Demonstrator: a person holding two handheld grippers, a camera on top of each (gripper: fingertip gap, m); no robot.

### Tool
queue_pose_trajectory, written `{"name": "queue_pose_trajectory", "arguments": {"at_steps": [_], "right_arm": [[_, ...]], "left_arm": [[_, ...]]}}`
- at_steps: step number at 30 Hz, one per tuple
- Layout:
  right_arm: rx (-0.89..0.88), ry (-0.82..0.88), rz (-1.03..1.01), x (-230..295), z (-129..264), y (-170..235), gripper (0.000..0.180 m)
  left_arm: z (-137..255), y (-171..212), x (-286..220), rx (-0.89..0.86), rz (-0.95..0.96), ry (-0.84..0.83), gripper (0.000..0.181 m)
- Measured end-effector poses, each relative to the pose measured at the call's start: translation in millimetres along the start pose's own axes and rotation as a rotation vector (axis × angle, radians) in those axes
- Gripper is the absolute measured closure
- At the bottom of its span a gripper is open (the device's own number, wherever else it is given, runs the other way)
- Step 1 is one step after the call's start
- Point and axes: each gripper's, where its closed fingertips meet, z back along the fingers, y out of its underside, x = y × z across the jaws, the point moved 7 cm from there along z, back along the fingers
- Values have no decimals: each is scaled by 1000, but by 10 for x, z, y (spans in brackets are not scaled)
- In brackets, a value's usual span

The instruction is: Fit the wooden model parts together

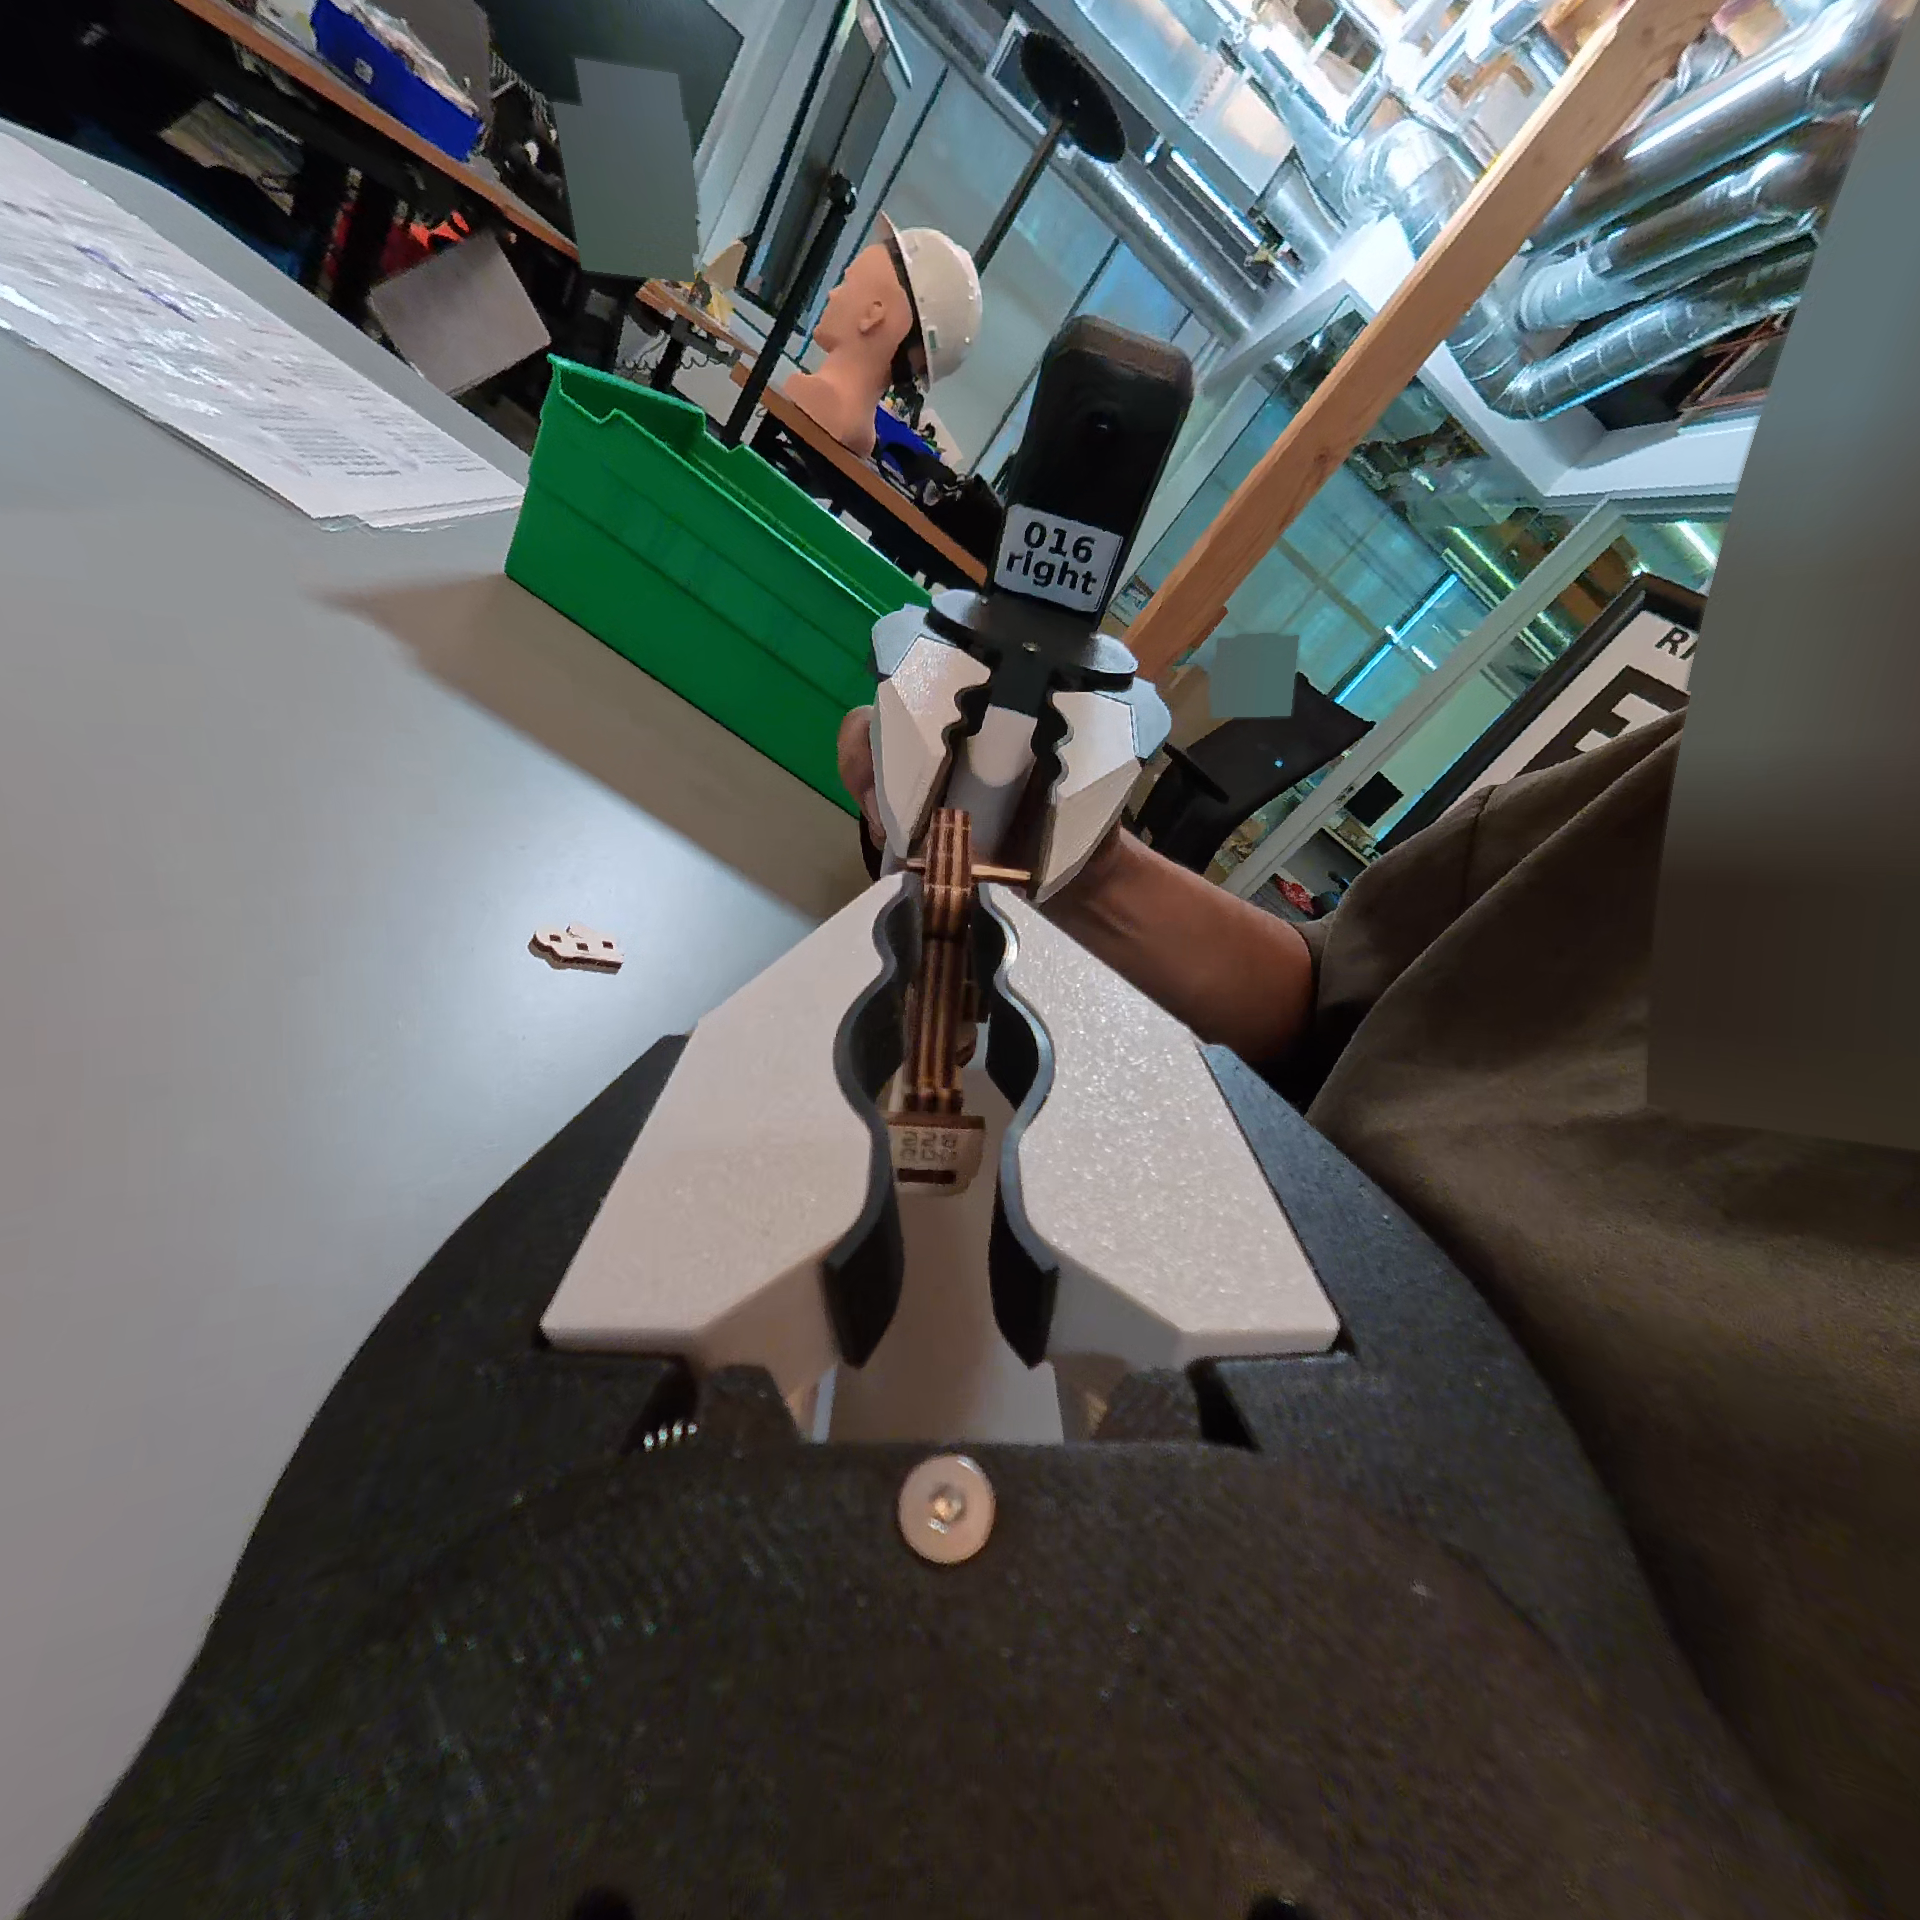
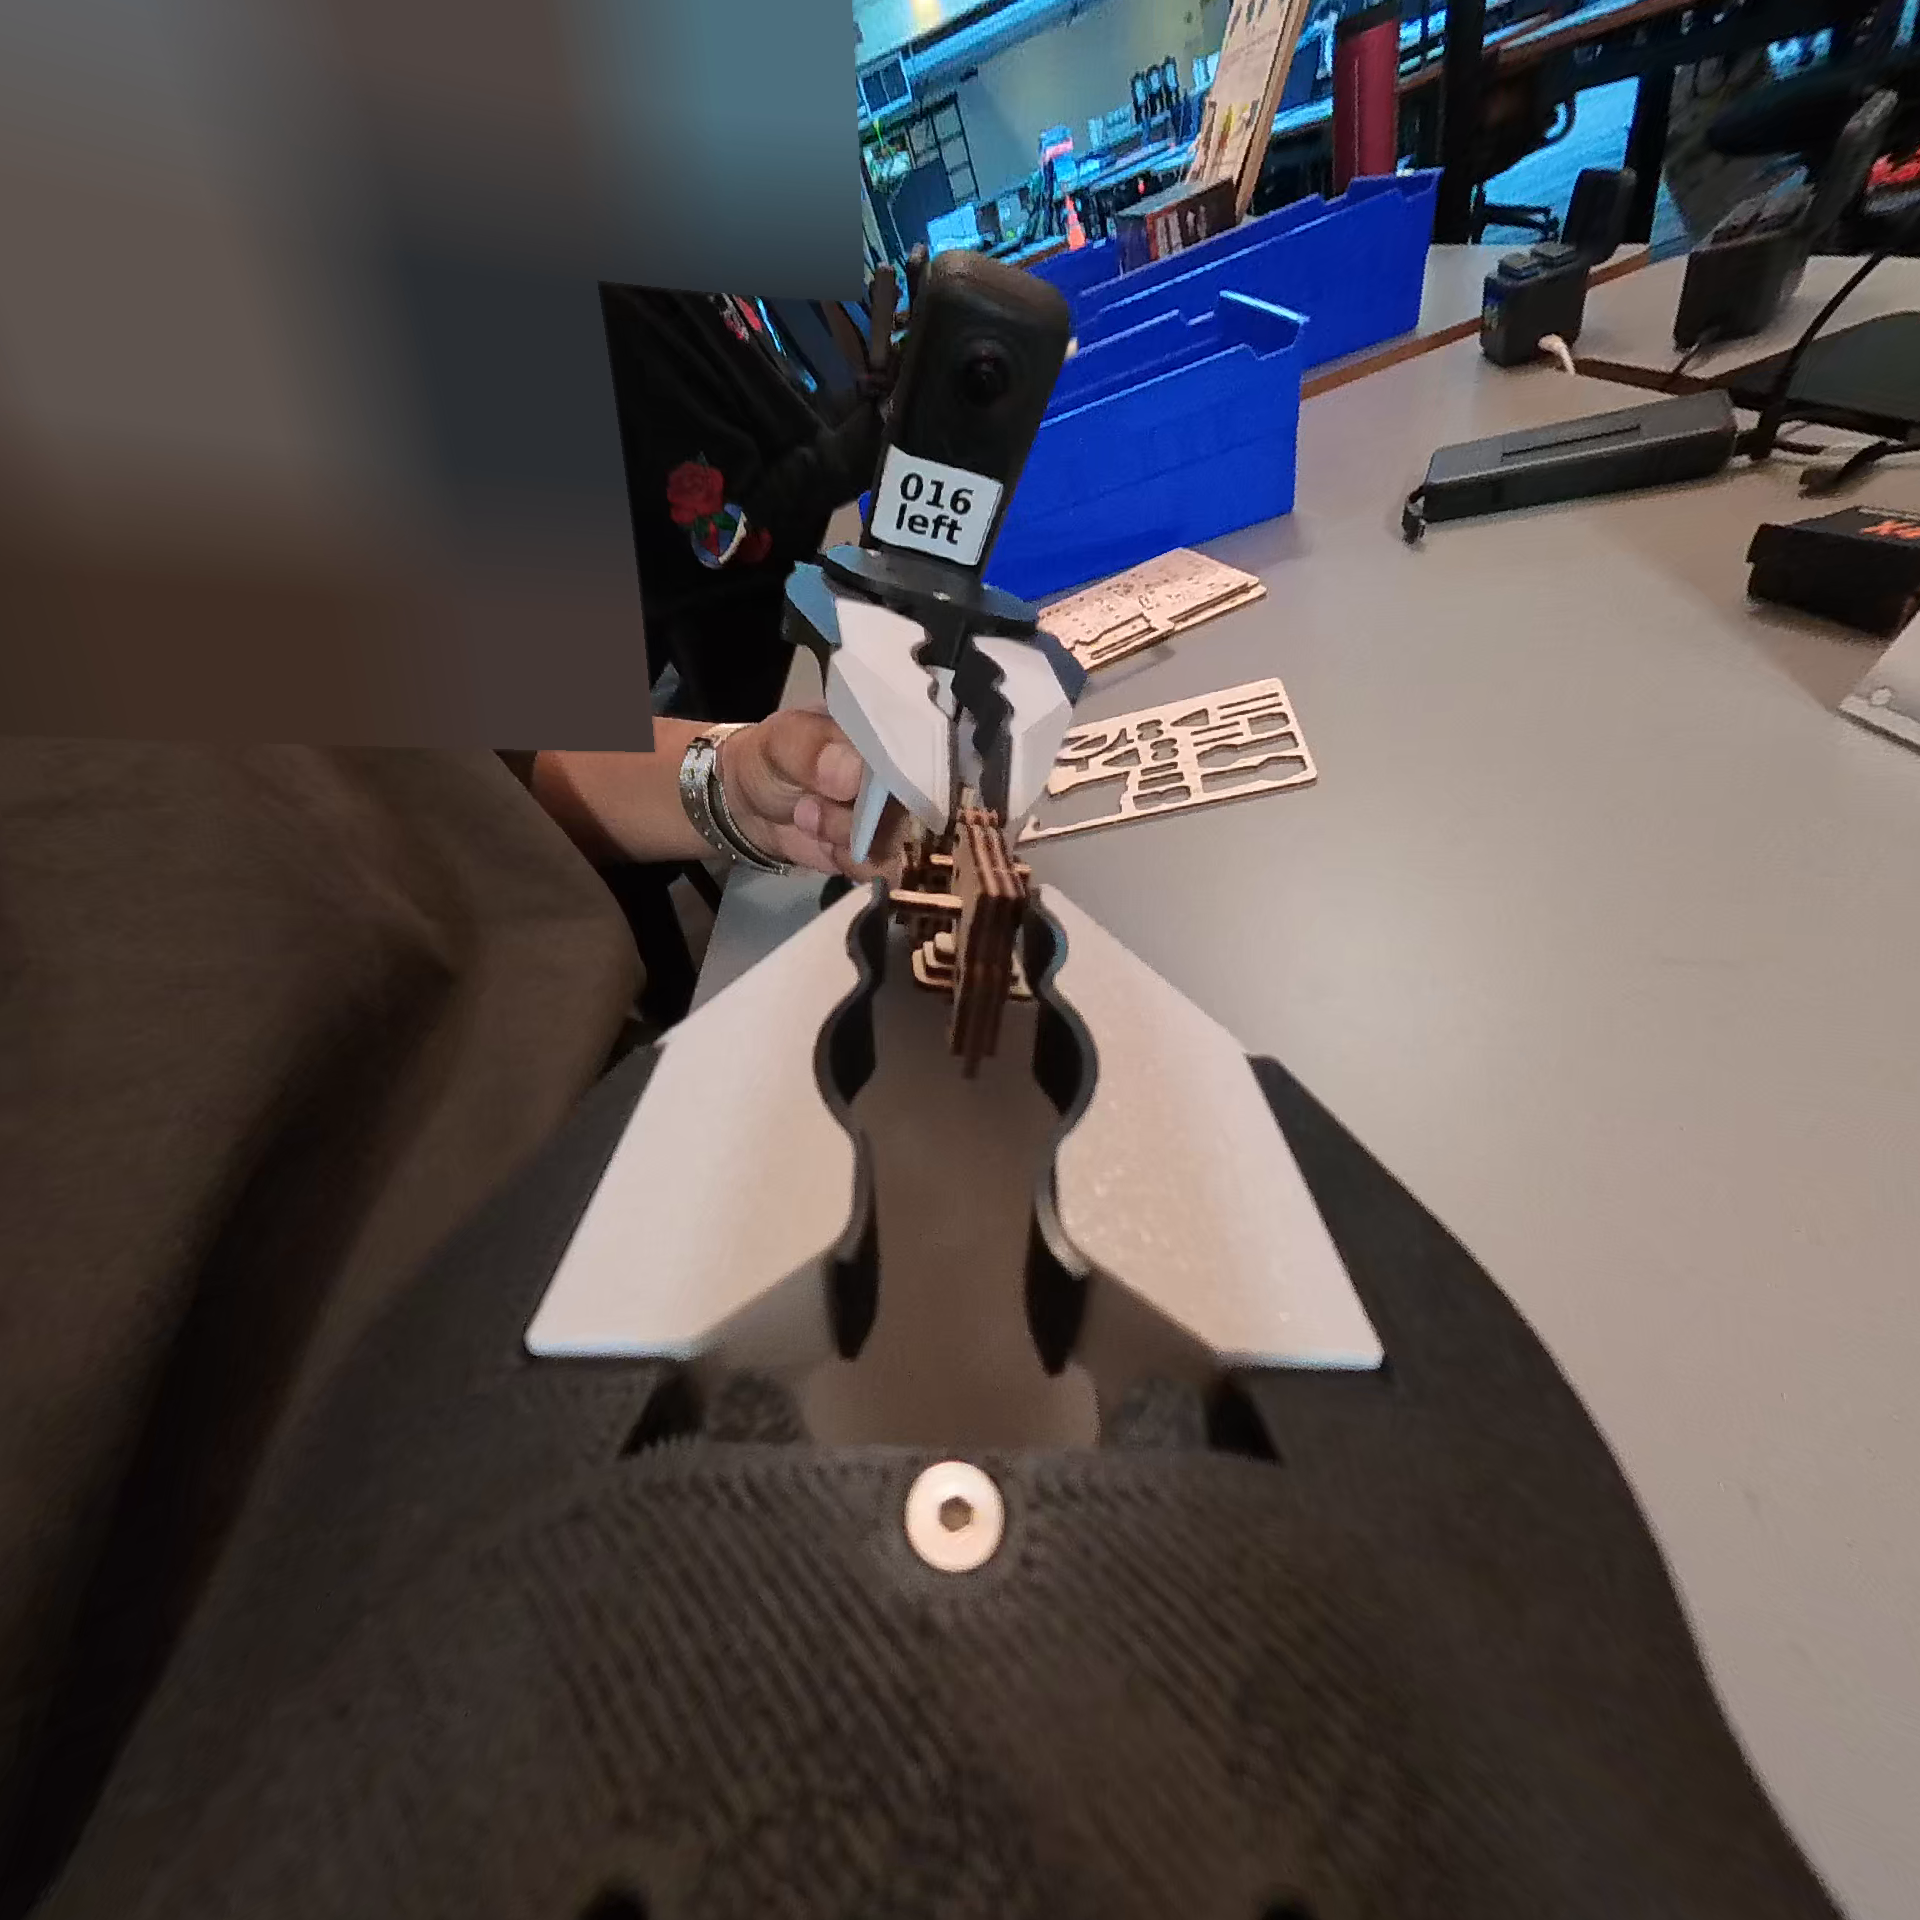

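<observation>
Between the left gripper's [image 1: 948,914] white fingers [image 1: 769,1091], which clamp it from both sides, stands the wooden model [image 1: 940,997], its layered plates edge-on. Just beyond their tips the right gripper [image 1: 971,831] meets it head-on; whether those fingers pinch the model I cannot tell, though they stand close around its far end [image 2: 982,966]. Left of the fingers, farther off on the grey table [image 1: 312,831], lies a loose wooden piece [image 1: 578,947]. Behind that sits a green bin [image 1: 675,561].

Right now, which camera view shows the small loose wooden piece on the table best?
The left wrist view: the loose wooden piece lies flat and unblocked on the grey table. The right wrist view does not show it.
</observation>
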Motion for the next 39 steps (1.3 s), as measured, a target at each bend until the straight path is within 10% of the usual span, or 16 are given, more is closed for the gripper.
{"name": "queue_pose_trajectory", "arguments": {"at_steps": [15, 39], "right_arm": [[-98, 6, 294, 235, 41, -73, 143], [-87, 26, 255, 162, 41, -13, 171]], "left_arm": [[25, -31, -397, 13, -484, -30, 176], [25, 1, -287, 67, -495, -60, 175]]}}
